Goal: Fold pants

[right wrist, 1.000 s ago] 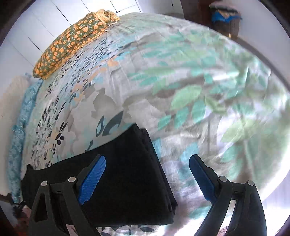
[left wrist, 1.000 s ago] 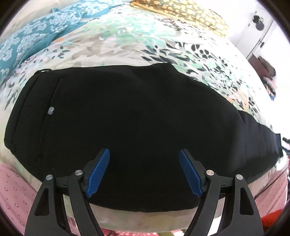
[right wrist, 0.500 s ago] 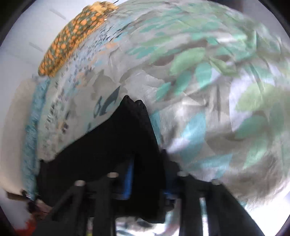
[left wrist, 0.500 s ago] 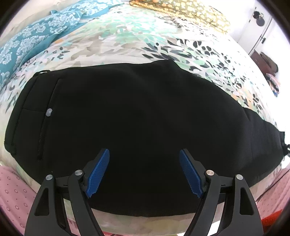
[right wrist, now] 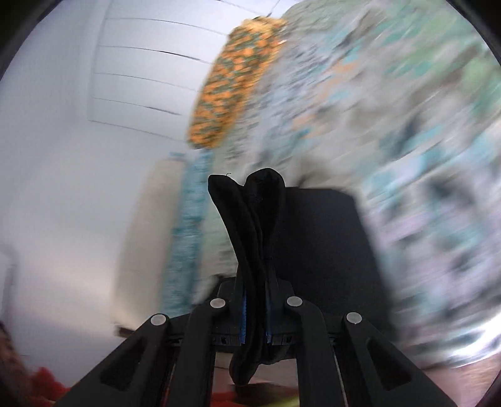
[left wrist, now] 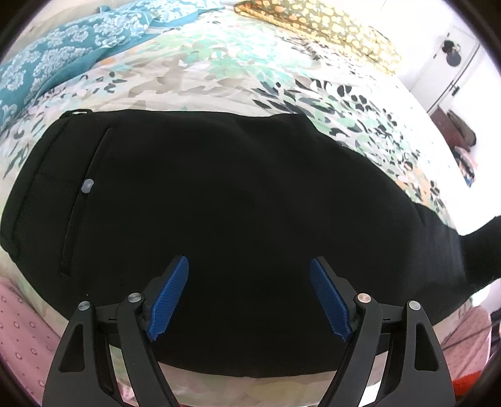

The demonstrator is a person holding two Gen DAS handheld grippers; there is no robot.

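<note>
Black pants (left wrist: 219, 203) lie flat on the floral bedspread (left wrist: 203, 69), waistband and a pocket with a grey button (left wrist: 87, 185) at the left, legs running right. My left gripper (left wrist: 249, 294) is open and hovers over the pants' near edge, holding nothing. My right gripper (right wrist: 255, 316) is shut on the leg-hem end of the pants (right wrist: 250, 225), which stands bunched up between its jaws, lifted off the bed. In the left wrist view that lifted end (left wrist: 482, 247) rises at the far right.
An orange-and-green patterned pillow (left wrist: 322, 28) lies at the far side of the bed; it also shows in the right wrist view (right wrist: 231, 90). A teal patterned cloth (left wrist: 59, 59) lies at the far left. A pink dotted sheet (left wrist: 18, 341) edges the bed's near side.
My right gripper closed on the leg end of the pants and lifted it, swinging fast; that view is now blurred. The left gripper stayed open over the pants.
</note>
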